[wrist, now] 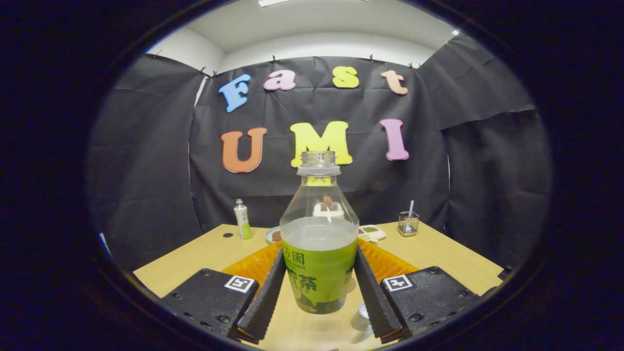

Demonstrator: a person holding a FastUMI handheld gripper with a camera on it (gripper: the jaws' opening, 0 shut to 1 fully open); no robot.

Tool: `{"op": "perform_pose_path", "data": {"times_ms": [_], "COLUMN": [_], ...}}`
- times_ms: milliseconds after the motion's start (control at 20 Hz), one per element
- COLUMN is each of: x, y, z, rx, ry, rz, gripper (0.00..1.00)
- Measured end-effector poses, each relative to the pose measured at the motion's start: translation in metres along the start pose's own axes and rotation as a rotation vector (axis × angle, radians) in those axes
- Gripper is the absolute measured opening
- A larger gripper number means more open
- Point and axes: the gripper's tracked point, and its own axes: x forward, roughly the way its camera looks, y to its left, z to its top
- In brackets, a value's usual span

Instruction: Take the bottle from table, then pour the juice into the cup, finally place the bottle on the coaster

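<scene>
Uncapped, part-full thin plastic bottle (pixel 319 253) upright on bench (pixel 204 253), claw (pixel 319 287) fingers flanking its labelled waist, seemingly touching; squeezy, spill-prone, grip low.

Uncapped green-labelled bottle (pixel 319 243), upright, half-full

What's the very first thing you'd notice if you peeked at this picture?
The big open bottle with its green label, standing upright right between the gripper fingers, which press on both its sides. It is about half full of liquid and has no cap. Beyond it lies an orange mat on the wooden table, with a small white bottle further back.
</scene>
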Motion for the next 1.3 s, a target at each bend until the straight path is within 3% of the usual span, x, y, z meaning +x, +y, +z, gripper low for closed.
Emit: {"op": "perform_pose_path", "data": {"times_ms": [150, 600, 1050, 1300], "x": [0.016, 0.099, 0.171, 0.192], "y": [-0.011, -0.011, -0.020, -0.023], "z": [-0.007, -0.022, -0.047, -0.072], "rx": [0.000, -0.027, -0.087, -0.030], "ry": [0.015, 0.077, 0.105, 0.113], "rz": [-0.055, -0.100, -0.096, -0.065], "gripper": [0.81, 0.82, 0.82, 0.82]}}
